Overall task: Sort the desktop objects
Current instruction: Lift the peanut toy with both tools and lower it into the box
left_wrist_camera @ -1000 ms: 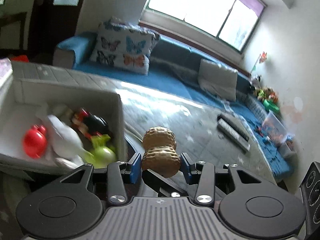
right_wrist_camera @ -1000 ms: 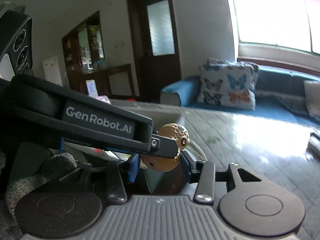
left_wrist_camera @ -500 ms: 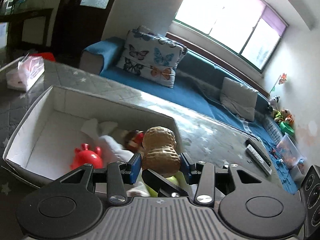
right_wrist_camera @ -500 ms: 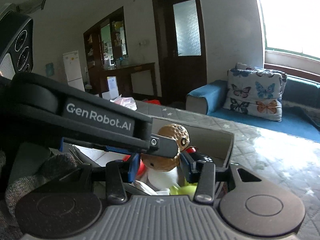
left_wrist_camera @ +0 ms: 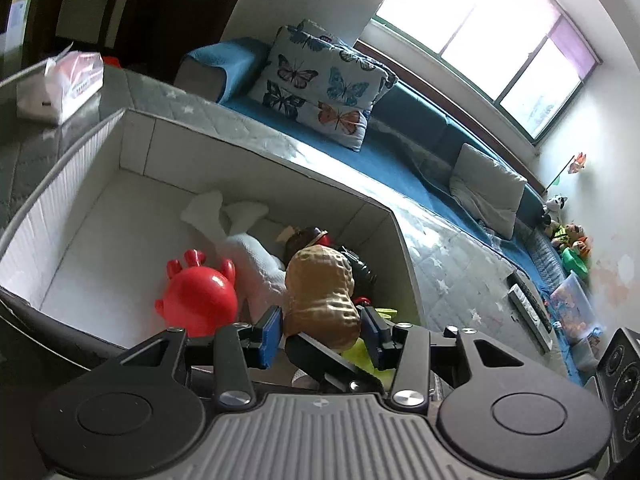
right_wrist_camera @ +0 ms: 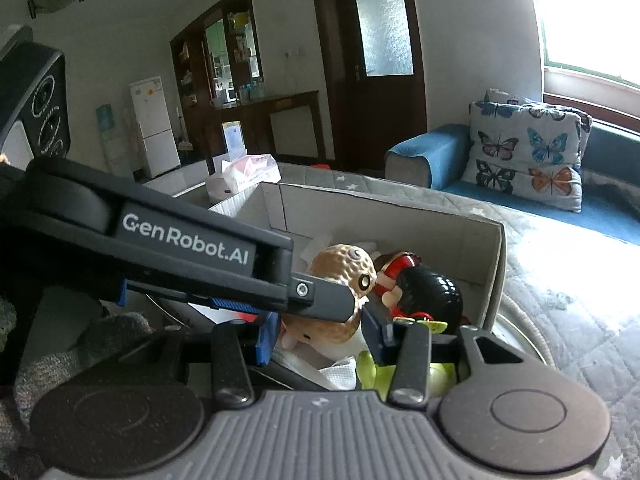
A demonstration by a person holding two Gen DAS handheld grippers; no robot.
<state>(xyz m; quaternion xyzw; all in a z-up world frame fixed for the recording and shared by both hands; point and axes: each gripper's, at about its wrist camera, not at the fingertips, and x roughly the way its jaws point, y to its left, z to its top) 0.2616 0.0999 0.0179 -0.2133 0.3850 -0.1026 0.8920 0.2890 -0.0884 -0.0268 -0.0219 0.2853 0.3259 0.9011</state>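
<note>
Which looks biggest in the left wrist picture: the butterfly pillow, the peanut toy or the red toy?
1. Butterfly pillow, largest even though it is far away.
2. Peanut toy and red toy look about alike; the peanut is nearest the camera, between the left tongs, so I won't rank them.

Only one readable text: "GenRobot.AI", in white letters on the side of the long black plastic gripper body [right_wrist_camera: 188, 240] crossing the right wrist view from the left edge toward the middle. Small printed labels on the white refrigerator [right_wrist_camera: 154, 124] and on the pink-and-white tissue pack [right_wrist_camera: 248, 174], too small and blurred to read. In the left wrist view, red print on the same tissue pack [left_wrist_camera: 66, 84], also not readable.
</note>
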